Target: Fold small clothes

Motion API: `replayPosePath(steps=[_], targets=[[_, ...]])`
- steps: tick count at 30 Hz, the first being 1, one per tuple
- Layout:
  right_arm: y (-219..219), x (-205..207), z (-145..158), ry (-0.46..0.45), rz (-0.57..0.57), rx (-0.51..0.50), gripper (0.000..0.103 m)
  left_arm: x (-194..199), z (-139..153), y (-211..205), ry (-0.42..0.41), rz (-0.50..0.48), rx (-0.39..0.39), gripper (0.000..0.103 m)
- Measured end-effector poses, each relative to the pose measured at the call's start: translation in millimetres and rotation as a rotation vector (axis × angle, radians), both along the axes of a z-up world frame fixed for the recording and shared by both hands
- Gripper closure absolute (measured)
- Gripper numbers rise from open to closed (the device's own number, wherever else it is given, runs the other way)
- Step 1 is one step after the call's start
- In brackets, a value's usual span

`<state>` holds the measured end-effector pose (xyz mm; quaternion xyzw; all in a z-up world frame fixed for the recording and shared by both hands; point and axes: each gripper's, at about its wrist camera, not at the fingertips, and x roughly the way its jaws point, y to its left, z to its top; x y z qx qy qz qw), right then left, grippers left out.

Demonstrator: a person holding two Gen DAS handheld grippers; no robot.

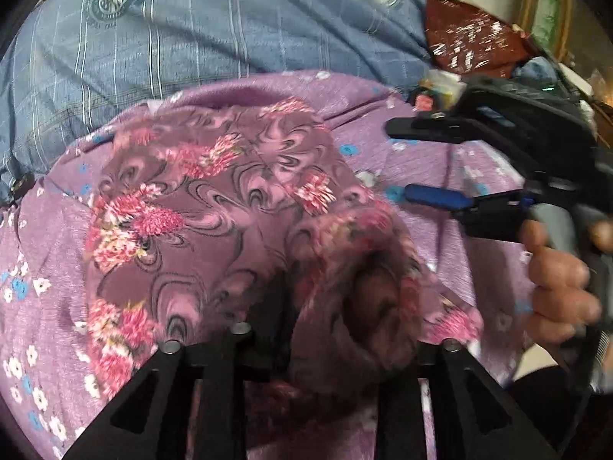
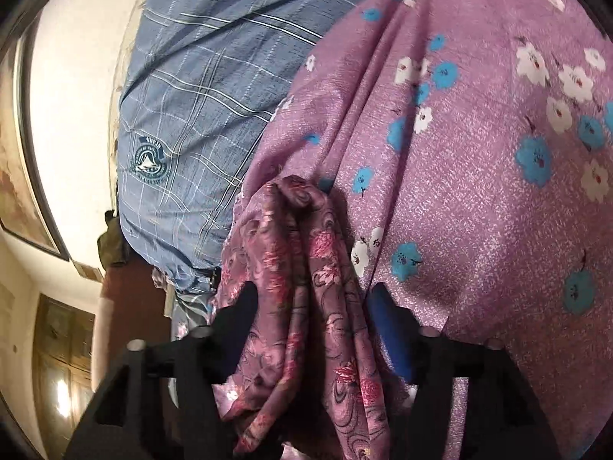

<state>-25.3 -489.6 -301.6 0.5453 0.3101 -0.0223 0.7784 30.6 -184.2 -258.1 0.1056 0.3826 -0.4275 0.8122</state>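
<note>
Looking along the left gripper (image 1: 337, 329), the small floral garment (image 1: 214, 207) lies spread over a lilac flowered sheet (image 1: 440, 168) on the bed, with a bunched lobe of it rising between the fingers near the bottom of the view. These fingers stand partly apart, and blur hides whether their pads press the cloth, so I cannot tell if it is gripped or only draped there. If that lobe is snagged, any pull away could drag the flat part out of shape and undo the fold. To the right, the right gripper (image 1: 417, 165) hangs above the sheet in a person's hand (image 1: 563, 280), its fingers (image 1: 436, 195) well apart and nothing visible between them in this view. Farther off lie a blue checked quilt (image 1: 191, 38) and a dark red patterned cloth (image 1: 471, 38), clear of the work. Along the right gripper (image 2: 310, 303), a gathered ridge of the garment (image 2: 302, 268) runs up between the two fingers, which stand wide on either side without pinching it. The lilac sheet (image 2: 479, 191) fills the right and the quilt (image 2: 184, 107) the far left. Loose as it is, the ridge could slump or unroll sideways; closing again might also pinch the sheet beneath and lift both together.
</note>
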Motion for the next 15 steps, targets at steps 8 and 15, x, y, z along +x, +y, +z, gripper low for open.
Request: replayPosePath(steps=[8,15], targets=[[29.5,21.9,7.0,0.006,0.108,-0.046,0.038,20.4,17.8,87.9,0.071,0.032,-0.114,0.051],[74.3,46.1,6.4,0.105,0.218,-0.222,0.075,59.0,-3.2,127.9,0.112,0.243,-0.028,0.051]])
